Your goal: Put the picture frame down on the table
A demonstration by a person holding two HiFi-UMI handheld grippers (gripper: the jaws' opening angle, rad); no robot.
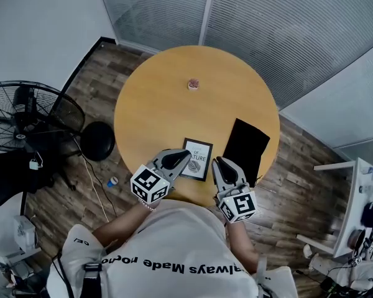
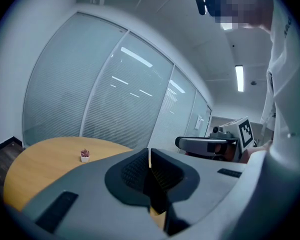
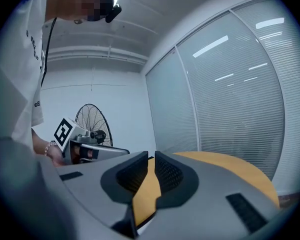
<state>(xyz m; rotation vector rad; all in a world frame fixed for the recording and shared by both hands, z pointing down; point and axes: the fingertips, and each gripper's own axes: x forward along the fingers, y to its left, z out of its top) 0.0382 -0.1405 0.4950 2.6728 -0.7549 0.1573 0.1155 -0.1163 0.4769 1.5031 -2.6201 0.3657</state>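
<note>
The picture frame (image 1: 197, 159), black-edged with a white print, lies flat on the round wooden table (image 1: 174, 98) near its front edge. My left gripper (image 1: 185, 156) hangs above the frame's left side, jaws shut with nothing between them. My right gripper (image 1: 217, 163) hangs just right of the frame, also shut and empty. In the left gripper view the left gripper (image 2: 149, 156) points level across the table, with the right gripper (image 2: 210, 143) beside it. In the right gripper view the right gripper (image 3: 151, 164) shows only tabletop through its narrow slit.
A black flat folder (image 1: 245, 151) lies on the table right of the frame. A tiny potted plant (image 1: 193, 84) stands farther back. A floor fan (image 1: 25, 113) and a black stool (image 1: 97, 140) stand left of the table, a white desk (image 1: 354, 210) to the right.
</note>
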